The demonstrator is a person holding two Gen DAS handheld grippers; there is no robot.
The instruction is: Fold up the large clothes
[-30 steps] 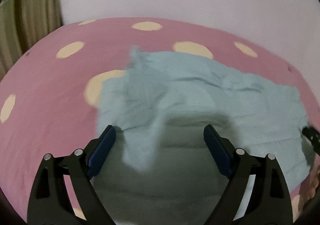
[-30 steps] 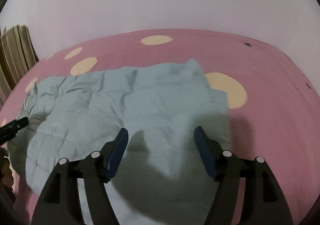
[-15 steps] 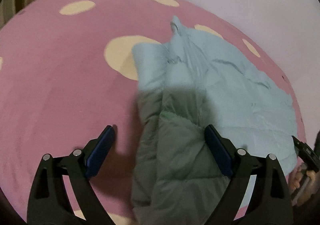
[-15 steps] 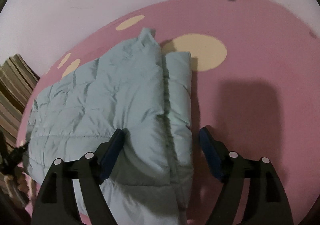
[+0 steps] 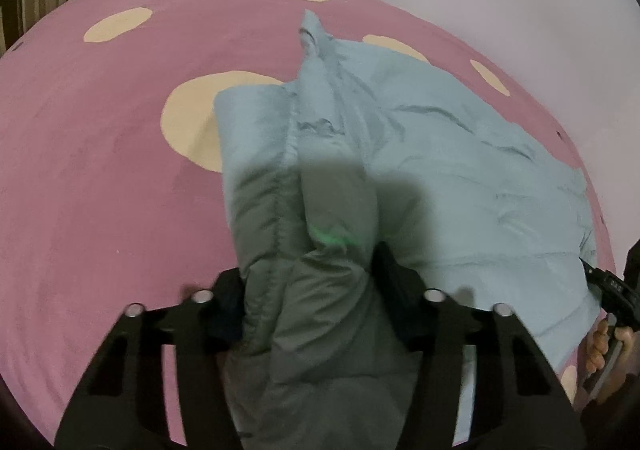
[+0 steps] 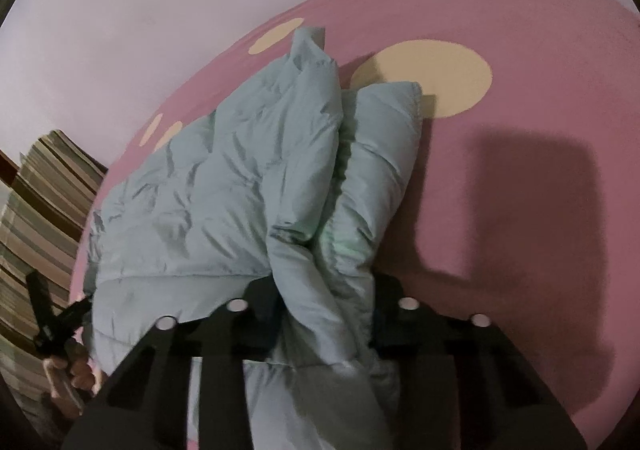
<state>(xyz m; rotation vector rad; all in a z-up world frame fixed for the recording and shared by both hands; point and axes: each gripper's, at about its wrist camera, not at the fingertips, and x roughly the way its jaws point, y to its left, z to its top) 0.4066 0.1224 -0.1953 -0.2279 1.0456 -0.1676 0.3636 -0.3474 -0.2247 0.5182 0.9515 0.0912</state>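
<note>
Left gripper (image 5: 308,290): jaws closing, a bunched edge of the pale blue quilted puffer jacket (image 5: 440,153) is pinched.
Right gripper (image 6: 324,298): jaws closing, the opposite edge is pinched.
Surface: pink cover with cream dots (image 5: 100,169), the jacket is spread on it.

jacket (image 5: 440,153): 1 | grippers: 2 | bedspread (image 5: 100,169): 1 | striped curtain (image 6: 36,209): 1

The jacket (image 5: 440,153) is quilted, puffy cloth with a faint sheen, creased and stitched in channels. Under the jacket, the cover (image 5: 100,169) is matt, soft-napped cloth. Beside the jacket, gripper (image 6: 324,314) frames look matt black plastic with bright metal pins.
</note>
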